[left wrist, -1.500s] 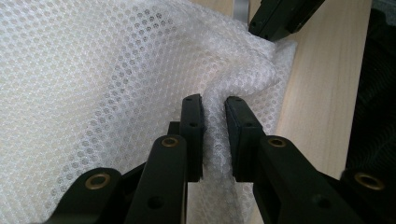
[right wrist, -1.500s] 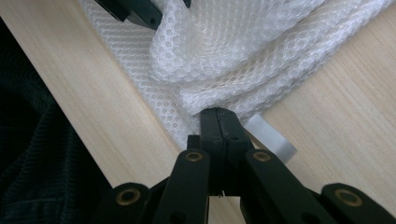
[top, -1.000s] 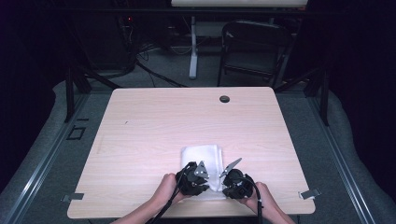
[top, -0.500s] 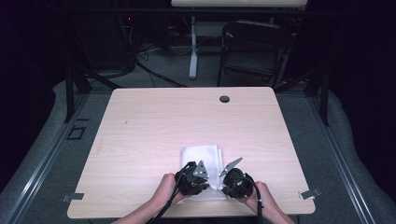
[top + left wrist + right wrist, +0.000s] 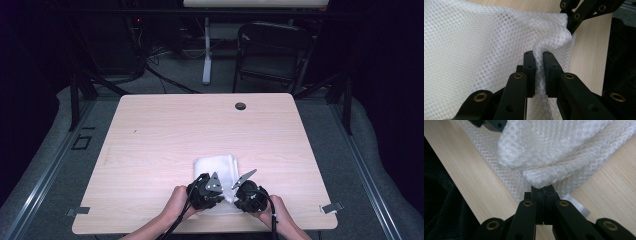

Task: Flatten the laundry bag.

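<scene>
On the desk, near its front edge, lies a folded sheet of bubble wrap. The left tongs pinch its near edge; beside them, the right tongs pinch its corner. It looks light, floppy and slippery; edges grip best.

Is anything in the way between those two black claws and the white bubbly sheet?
Nothing visible. The left gripper is already pinching a fold of the bubble wrap, and the right gripper is clamped on its near edge on the table.

Before me lies a pale wooden table with a round black cable hole far right; beyond it, a dark folding chair.
</scene>
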`<action>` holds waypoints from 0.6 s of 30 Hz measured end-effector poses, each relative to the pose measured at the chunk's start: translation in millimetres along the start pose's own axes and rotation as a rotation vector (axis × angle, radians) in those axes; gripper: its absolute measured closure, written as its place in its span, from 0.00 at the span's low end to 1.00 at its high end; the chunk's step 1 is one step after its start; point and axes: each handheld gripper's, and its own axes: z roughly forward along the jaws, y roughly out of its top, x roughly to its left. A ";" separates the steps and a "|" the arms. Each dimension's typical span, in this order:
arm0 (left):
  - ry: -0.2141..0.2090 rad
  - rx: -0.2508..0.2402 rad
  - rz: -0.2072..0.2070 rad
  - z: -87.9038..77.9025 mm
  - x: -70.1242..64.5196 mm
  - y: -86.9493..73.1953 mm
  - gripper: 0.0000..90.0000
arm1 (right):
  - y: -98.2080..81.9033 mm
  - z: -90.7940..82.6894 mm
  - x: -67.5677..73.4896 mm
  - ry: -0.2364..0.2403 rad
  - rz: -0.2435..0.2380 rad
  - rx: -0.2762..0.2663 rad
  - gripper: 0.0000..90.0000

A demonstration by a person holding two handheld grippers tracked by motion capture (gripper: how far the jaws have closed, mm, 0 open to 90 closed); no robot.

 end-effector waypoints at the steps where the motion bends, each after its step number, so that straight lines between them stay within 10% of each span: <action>1: 0.003 -0.004 0.002 -1.1 0.2 -0.2 0.91 | -0.7 1.3 0.8 0.008 0.012 -0.016 1.00; 18: 0.051 -0.059 -0.015 -27.3 6.0 -5.8 0.91 | 0.0 -0.7 -0.8 -0.002 0.008 0.020 1.00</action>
